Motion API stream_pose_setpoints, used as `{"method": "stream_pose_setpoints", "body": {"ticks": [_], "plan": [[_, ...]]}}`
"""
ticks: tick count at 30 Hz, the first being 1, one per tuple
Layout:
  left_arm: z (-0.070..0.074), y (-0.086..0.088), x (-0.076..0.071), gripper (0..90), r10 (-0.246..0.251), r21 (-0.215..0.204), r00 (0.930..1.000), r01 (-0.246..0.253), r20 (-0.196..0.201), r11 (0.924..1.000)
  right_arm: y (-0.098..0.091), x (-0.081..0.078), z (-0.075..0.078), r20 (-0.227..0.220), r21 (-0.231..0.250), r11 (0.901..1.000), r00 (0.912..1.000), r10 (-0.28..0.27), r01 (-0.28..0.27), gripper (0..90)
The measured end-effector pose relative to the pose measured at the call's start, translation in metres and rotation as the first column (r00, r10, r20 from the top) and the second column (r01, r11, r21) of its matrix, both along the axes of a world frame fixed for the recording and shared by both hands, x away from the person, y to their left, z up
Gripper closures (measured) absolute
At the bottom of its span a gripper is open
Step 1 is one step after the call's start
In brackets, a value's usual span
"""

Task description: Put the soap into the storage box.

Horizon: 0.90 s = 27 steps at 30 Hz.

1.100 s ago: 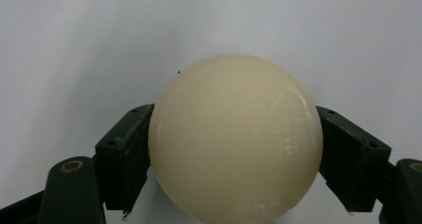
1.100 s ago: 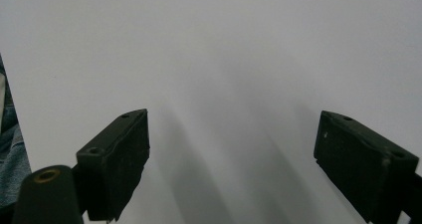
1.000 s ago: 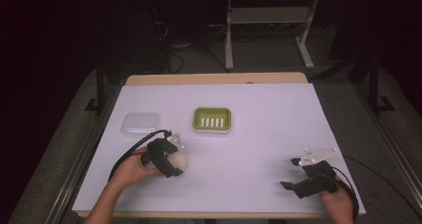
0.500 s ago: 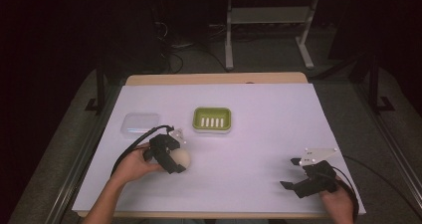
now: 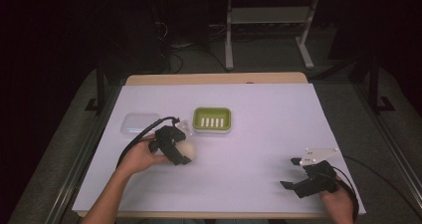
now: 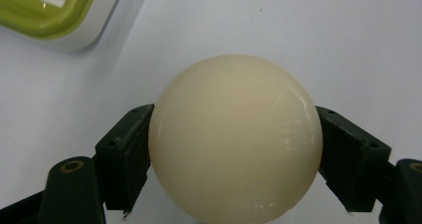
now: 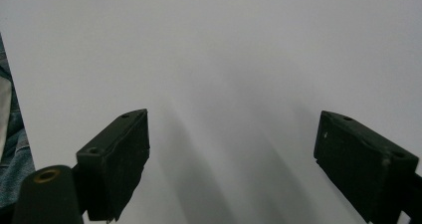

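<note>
A cream ball (image 5: pixel 187 150) (image 6: pixel 235 137) is clamped between the two black jaws of my left gripper (image 5: pixel 182 152) (image 6: pixel 234 149), left of the table's middle. The jaws press on both of its sides. A green soap dish (image 5: pixel 212 119) (image 6: pixel 47 12) on a white base lies just beyond it, apart from the ball. My right gripper (image 5: pixel 293 176) (image 7: pixel 231 159) rests near the table's front right edge, open, with bare white surface between its jaws.
A clear plastic lid (image 5: pixel 140 123) lies left of the soap dish. The white table cover (image 5: pixel 268 129) spreads between the two grippers. A metal frame (image 5: pixel 268 20) and cables stand on the dark floor behind the table.
My left gripper, with the ball in it, has shifted slightly to the right and toward the soap dish. The right gripper has stayed where it was.
</note>
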<state>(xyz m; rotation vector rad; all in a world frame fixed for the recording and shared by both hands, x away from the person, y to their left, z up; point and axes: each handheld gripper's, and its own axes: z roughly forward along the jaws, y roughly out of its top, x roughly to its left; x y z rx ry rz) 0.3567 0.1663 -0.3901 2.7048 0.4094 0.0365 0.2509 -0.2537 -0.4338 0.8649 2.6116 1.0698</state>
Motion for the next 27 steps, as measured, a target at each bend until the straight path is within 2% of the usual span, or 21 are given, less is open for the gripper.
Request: {"method": "stream_pose_setpoints", "body": {"ticks": [11, 15, 27], "plan": [[0.009, -0.015, 0.017, 22.3, -0.014, 0.01, 0.9996, 0.013, 0.024, 0.9999, -0.004, 0.001, -0.001, -0.001, 0.011, 0.9999, 1.0, -0.009, 0.009, 13.5], [0.011, -0.019, 0.025, 22.3, -0.011, 0.004, 0.9999, 0.011, 0.012, 0.9999, -0.005, 0.0, -0.001, -0.002, 0.014, 0.9998, 0.9999, -0.01, 0.01, 13.5], [0.015, -0.033, 0.039, 22.3, -0.02, -0.002, 0.9996, 0.02, 0.023, 0.9998, -0.006, 0.0, -0.001, 0.002, 0.015, 0.9998, 0.9999, -0.013, 0.013, 13.5]]}}
